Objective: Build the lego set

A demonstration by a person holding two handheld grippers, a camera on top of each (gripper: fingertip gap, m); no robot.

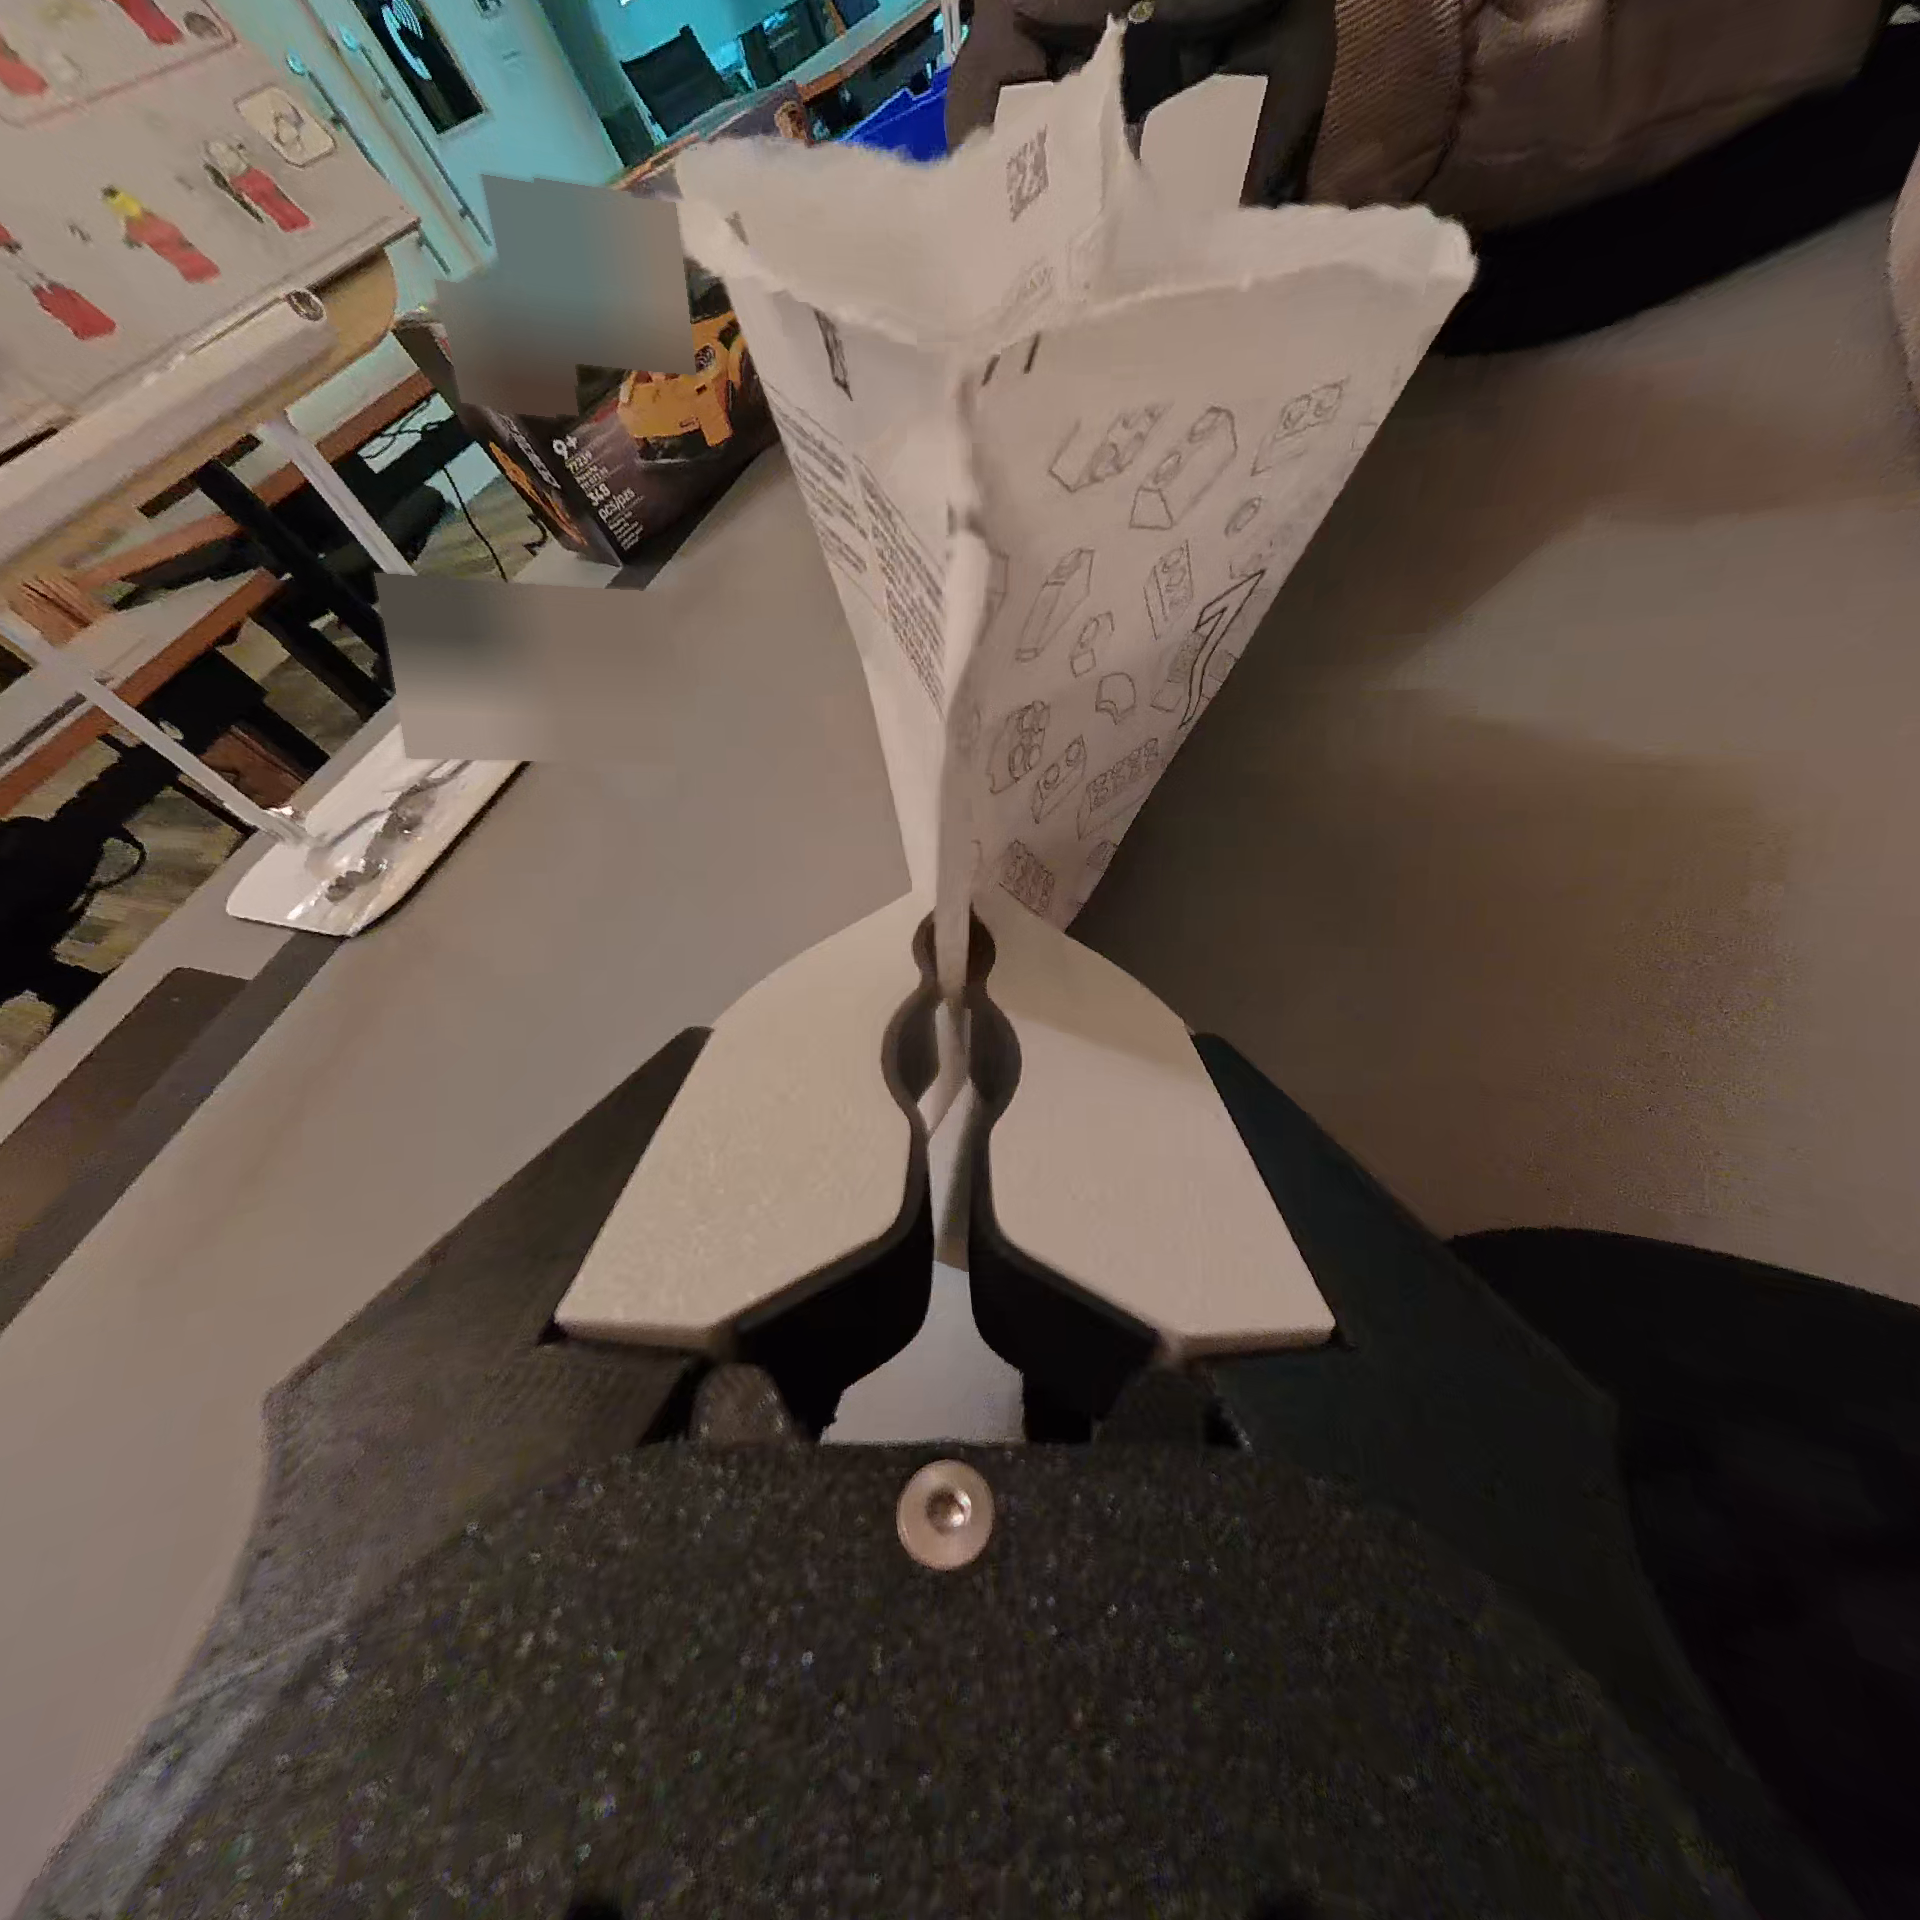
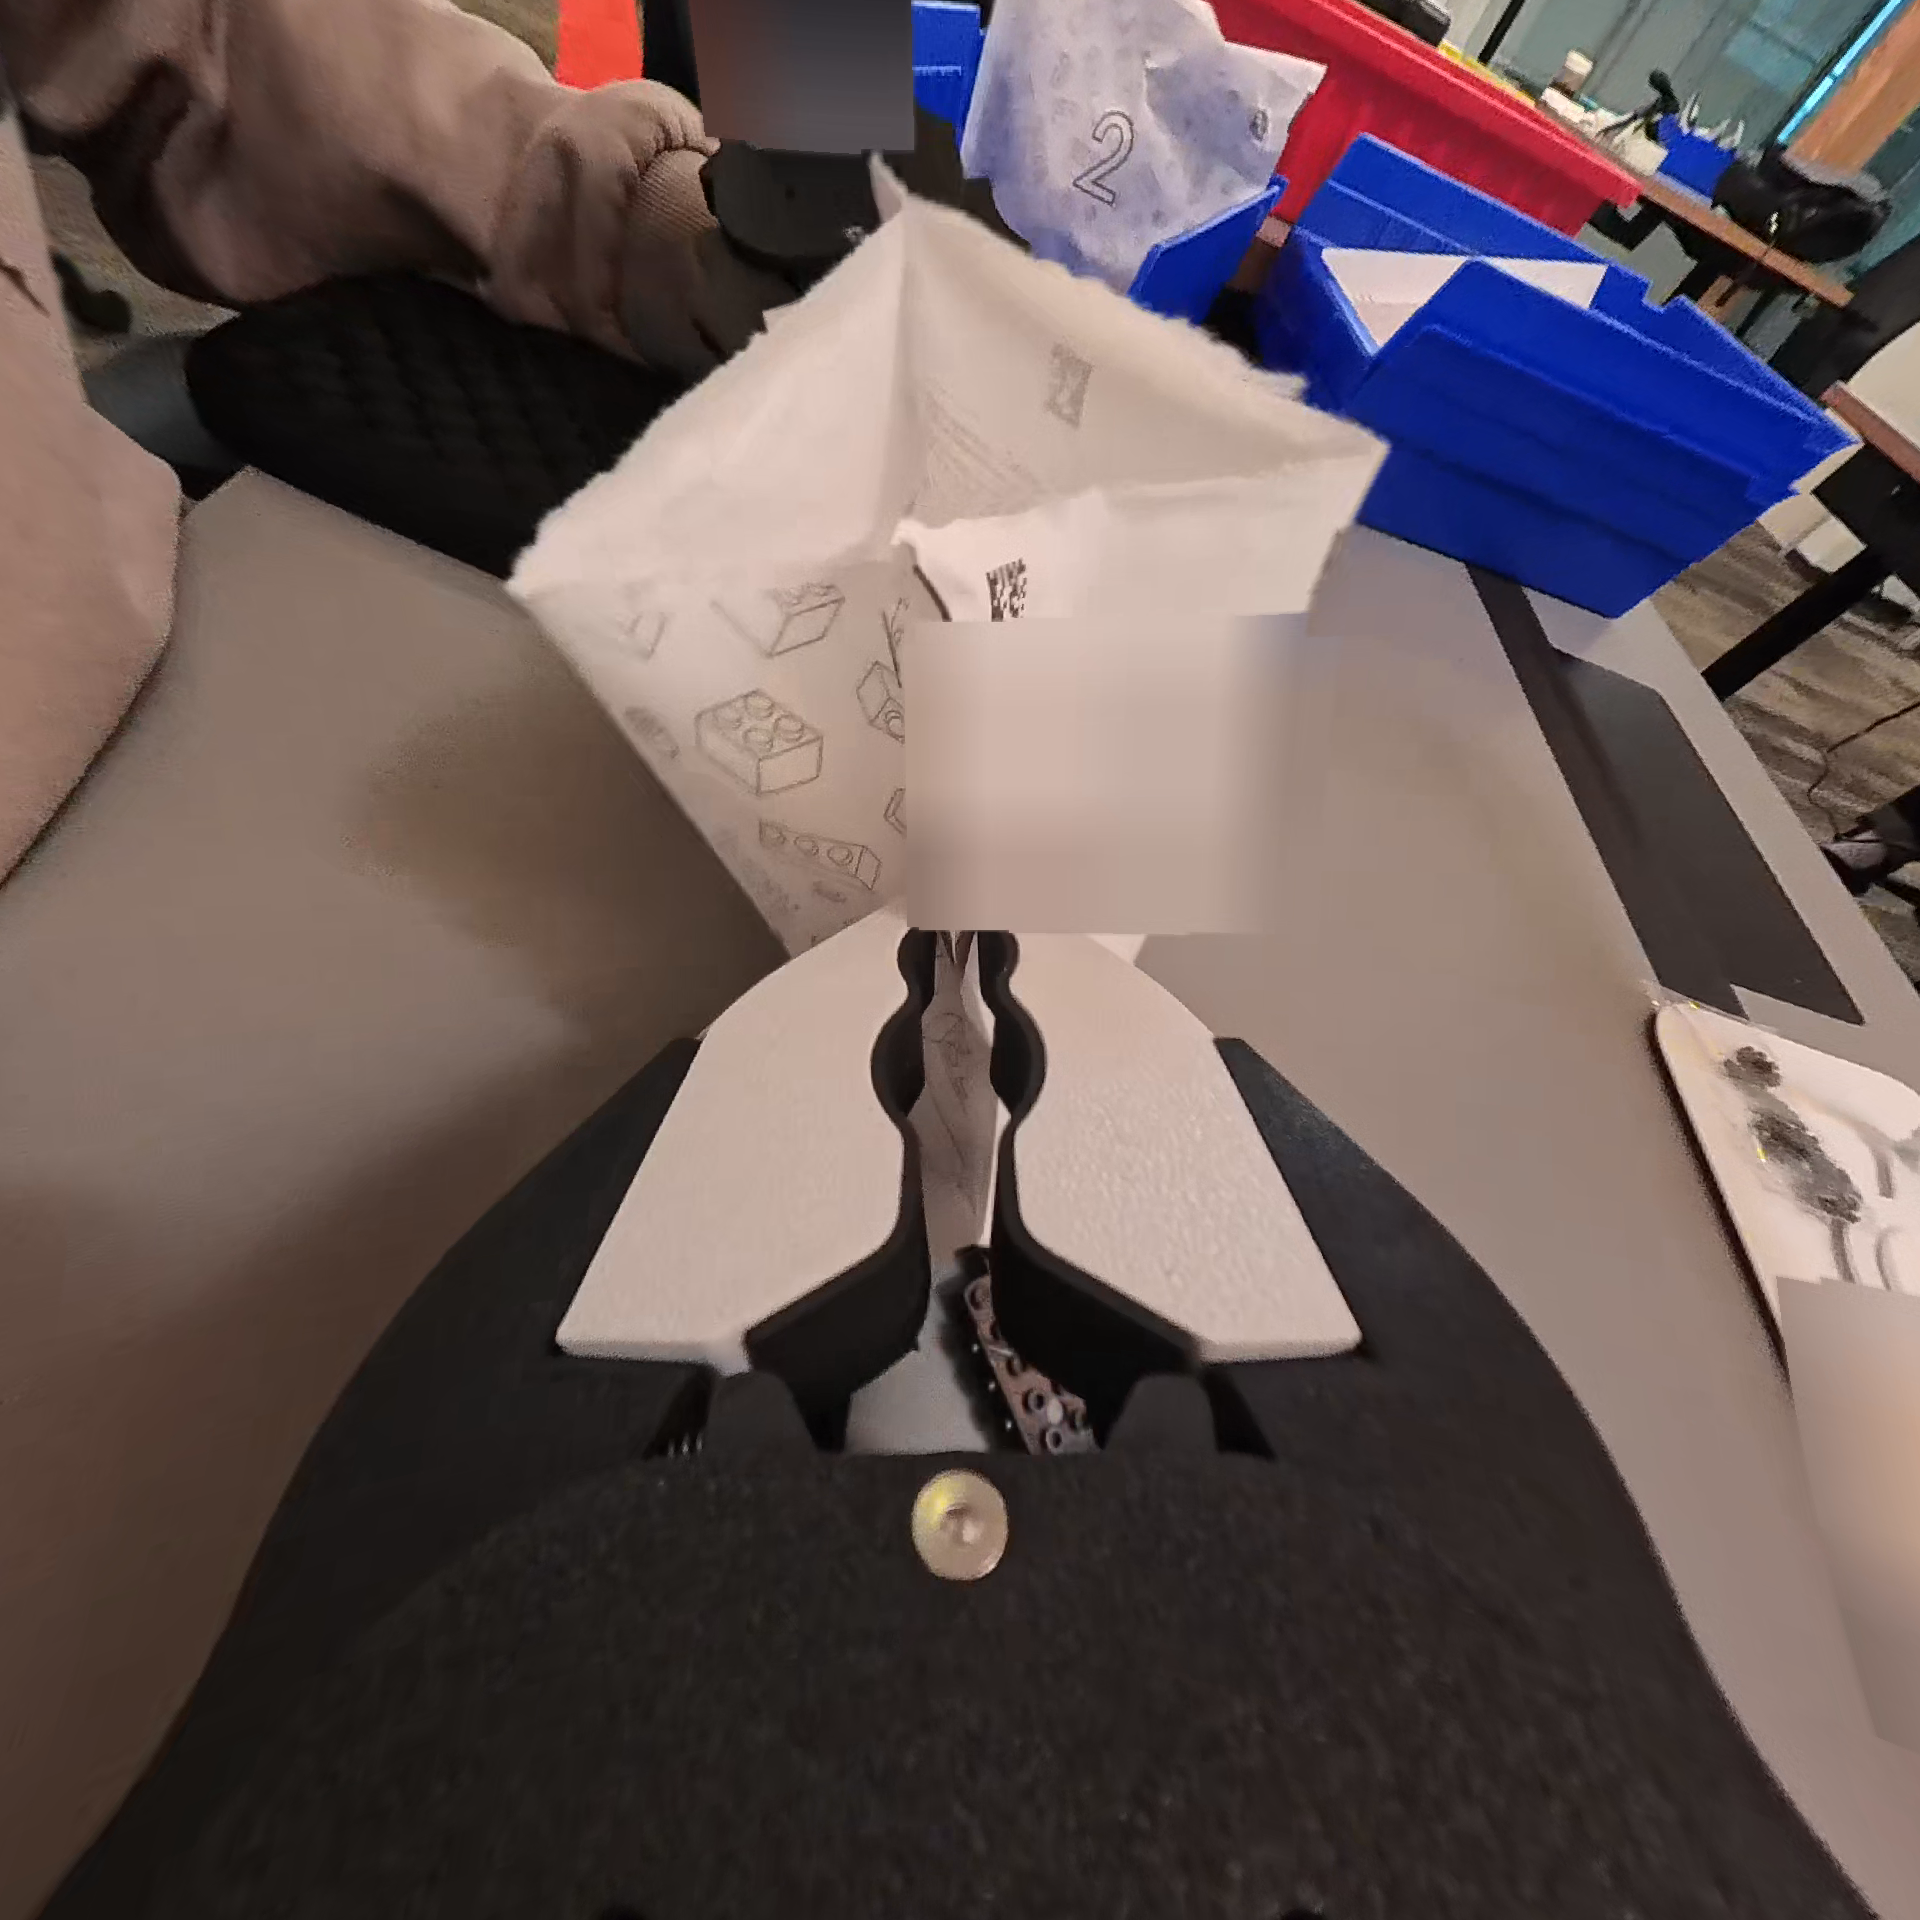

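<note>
A white paper bag (image 1: 1143, 540) printed with brick drawings hangs above the grey table (image 1: 623, 1039), its top edge torn open. My left gripper (image 1: 951, 956) is shut on a pinched fold of the bag. The same kind of bag (image 2: 769, 644) fills the right wrist view, and my right gripper (image 2: 956, 956) is shut on its lower fold. Dark grey lego pieces (image 2: 1029, 1382) show on the table below, through the gap between the right fingers. What is inside the bag is hidden.
A white tray (image 1: 374, 842) with dark pieces lies on the table, and shows in the right wrist view too (image 2: 1787, 1143). A lego box (image 1: 644, 436) stands behind. Blue bins (image 2: 1558, 416) hold another paper bag (image 2: 1122, 135). A person's sleeve (image 2: 364, 156) is close. Some 12 cm of space lies between my two pairs of fingers.
</note>
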